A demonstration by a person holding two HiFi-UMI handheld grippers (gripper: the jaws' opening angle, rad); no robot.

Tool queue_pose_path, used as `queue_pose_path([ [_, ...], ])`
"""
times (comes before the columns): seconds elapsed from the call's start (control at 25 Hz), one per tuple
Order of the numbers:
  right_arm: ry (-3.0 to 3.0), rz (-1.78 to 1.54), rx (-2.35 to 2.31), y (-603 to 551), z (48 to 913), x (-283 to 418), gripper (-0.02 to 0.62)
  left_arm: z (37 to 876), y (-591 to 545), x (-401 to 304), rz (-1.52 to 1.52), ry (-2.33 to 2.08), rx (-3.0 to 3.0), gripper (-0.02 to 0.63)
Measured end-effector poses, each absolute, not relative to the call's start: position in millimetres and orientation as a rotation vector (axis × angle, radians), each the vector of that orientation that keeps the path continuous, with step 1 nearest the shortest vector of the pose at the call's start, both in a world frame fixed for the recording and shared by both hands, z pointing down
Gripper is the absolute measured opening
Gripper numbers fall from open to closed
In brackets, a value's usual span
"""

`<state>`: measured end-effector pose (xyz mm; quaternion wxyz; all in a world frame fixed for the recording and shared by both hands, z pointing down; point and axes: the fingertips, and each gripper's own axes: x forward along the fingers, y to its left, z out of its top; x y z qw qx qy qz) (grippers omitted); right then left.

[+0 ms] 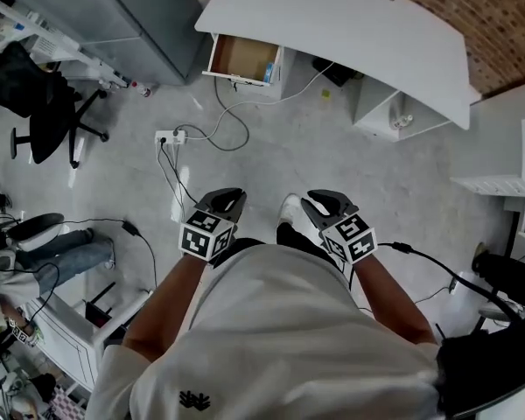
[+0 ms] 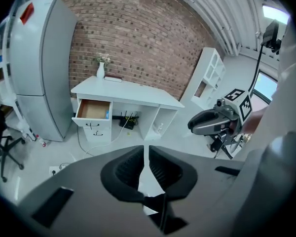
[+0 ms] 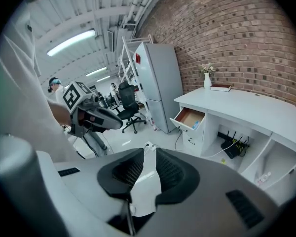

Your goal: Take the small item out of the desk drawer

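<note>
Left tool [image 1: 227, 199] jaws were together, right tool [image 1: 325, 201] jaws apart; both were empty, well apart from the open drawer [image 1: 241, 59].

You stand on a pale grey floor [image 1: 332, 147], facing a red brick wall [image 2: 138, 38]. A white desk [image 1: 350, 24] sits against it, with a tall grey fridge [image 2: 39, 68] to its left (a black office chair [image 1: 48, 112] is near that) and white shelving [image 2: 209, 78] to its right. Strip lights [image 3: 71, 42] glow overhead.
</note>
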<state>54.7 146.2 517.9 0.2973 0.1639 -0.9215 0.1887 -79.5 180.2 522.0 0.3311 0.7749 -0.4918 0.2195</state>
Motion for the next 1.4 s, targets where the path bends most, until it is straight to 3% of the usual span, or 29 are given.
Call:
queue_pose_path([
  [0.12, -2.446, 0.500, 0.433, 95.6, 526.7, 65.9, 0.103, 527.2, 121.9, -81.2, 0.607, -1.325, 2.002, 0.041],
  [0.2, -2.432, 0.515, 0.456, 68.2, 532.0, 74.5, 0.106, 534.5, 88.3, -80.8, 0.617, -1.319, 1.977, 0.128],
  [0.96, -2.202, 0.740, 0.964, -125.3, 542.0, 57.1, 0.160, 674.0, -212.6, -186.4, 0.778, -1.215, 1.856, 0.147],
  [1.4, -1.998, 0.891, 1.156, -156.0, 558.3, 33.0, 0.172, 769.6, -325.7, -217.7, 0.924, -1.136, 1.794, 0.152],
])
